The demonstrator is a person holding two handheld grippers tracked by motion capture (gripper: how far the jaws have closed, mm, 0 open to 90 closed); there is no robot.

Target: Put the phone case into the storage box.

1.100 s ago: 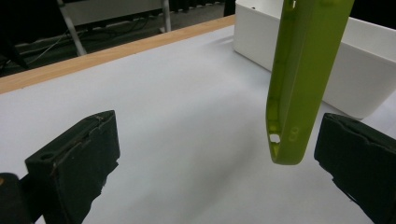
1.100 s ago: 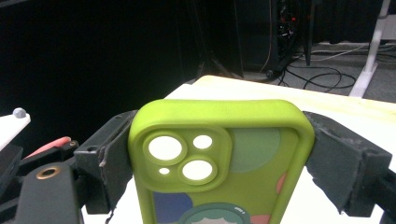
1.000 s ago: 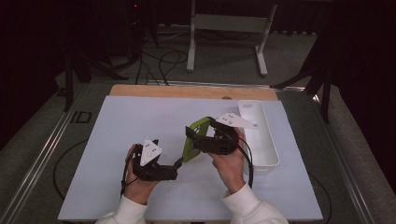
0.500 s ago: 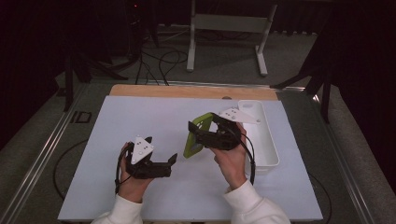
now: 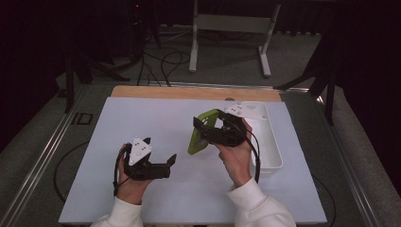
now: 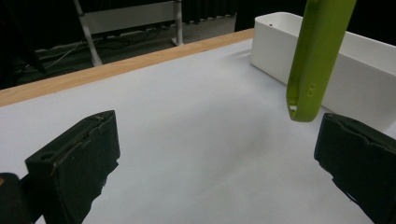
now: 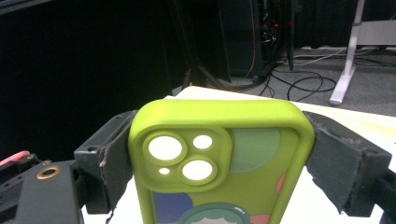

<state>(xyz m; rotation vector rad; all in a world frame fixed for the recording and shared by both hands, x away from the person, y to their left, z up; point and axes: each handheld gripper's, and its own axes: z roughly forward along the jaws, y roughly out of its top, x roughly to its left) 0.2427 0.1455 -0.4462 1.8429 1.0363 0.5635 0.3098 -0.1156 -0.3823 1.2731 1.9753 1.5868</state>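
Dark floor and cables surround our white-topped table [image 5: 142, 123]. Our right gripper [image 5: 208, 130] has its jaws clamped on the sides of a lime-green rubbery phone case [image 7: 219, 163], lifted above the table just beside the white rectangular plastic bin [image 5: 269, 142]. Our left gripper [image 5: 168, 161] rests low with jaws wide apart, holding nothing.
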